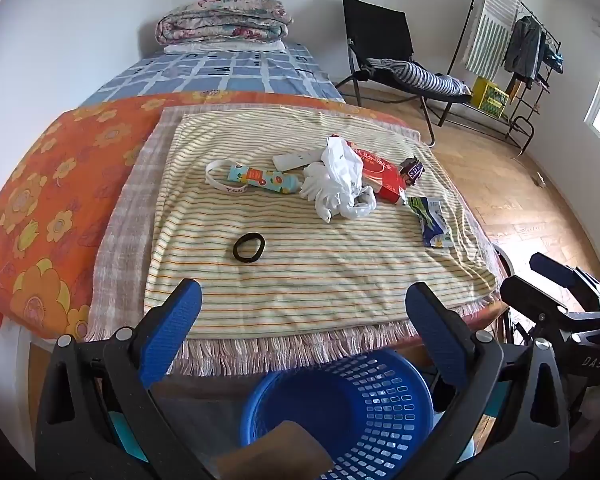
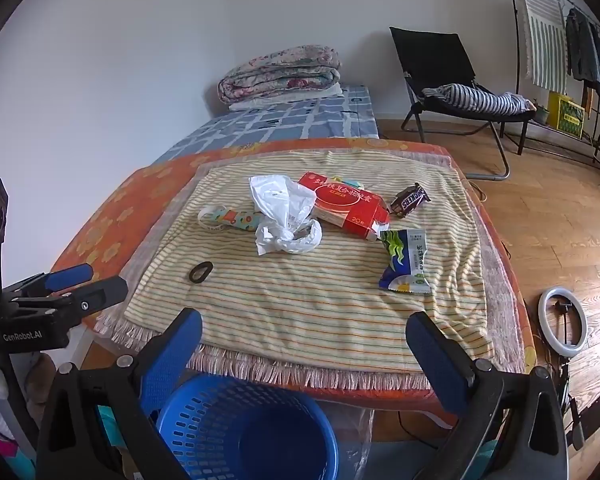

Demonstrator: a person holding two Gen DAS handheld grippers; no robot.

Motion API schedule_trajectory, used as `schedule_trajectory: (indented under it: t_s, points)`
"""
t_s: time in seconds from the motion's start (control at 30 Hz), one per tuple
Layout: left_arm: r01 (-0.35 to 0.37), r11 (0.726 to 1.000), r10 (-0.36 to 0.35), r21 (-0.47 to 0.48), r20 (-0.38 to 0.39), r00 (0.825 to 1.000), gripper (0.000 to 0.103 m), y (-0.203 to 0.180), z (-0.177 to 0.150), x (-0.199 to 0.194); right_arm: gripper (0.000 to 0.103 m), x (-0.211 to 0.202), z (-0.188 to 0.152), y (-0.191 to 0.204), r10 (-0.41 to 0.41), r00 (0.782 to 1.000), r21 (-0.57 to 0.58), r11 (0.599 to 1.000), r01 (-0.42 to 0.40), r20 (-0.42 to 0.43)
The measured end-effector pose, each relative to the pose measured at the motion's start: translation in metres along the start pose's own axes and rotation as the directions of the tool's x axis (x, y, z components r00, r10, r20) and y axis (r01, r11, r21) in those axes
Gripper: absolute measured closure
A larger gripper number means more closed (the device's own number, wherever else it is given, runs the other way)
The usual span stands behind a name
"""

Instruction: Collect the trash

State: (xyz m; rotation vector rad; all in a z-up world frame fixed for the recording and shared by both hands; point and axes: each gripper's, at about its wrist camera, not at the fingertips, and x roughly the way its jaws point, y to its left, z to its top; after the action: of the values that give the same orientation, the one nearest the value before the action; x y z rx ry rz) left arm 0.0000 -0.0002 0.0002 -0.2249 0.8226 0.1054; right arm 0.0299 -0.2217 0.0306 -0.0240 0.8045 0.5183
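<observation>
On the striped blanket (image 1: 300,272) lie a crumpled white plastic bag (image 1: 338,182) (image 2: 284,216), a red box (image 1: 384,176) (image 2: 346,204), a brown Snickers wrapper (image 1: 411,170) (image 2: 411,199) and a blue-green snack packet (image 1: 432,220) (image 2: 406,262). A blue perforated basket (image 1: 348,412) (image 2: 240,428) stands on the floor below the blanket's front edge. My left gripper (image 1: 303,312) is open and empty above the basket. My right gripper (image 2: 303,340) is open and empty, also over the front edge.
A black hair tie (image 1: 249,247) (image 2: 201,271), a colourful floral tube with a white strap (image 1: 260,178) (image 2: 230,218) and a white remote (image 1: 296,159) lie on the blanket. A folding chair (image 2: 456,92), clothes rack (image 1: 512,60) and ring light (image 2: 564,320) stand at right.
</observation>
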Motion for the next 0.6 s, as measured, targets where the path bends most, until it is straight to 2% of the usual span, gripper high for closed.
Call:
schedule_trajectory:
  t_s: [0.6]
  points:
    - [0.004,1.000,-0.004,0.014,-0.004,1.000,0.000,-0.007,-0.002,-0.002,0.000,0.003,-0.003,0.014,-0.009,1.000,-0.018,1.000,0.009,-0.005]
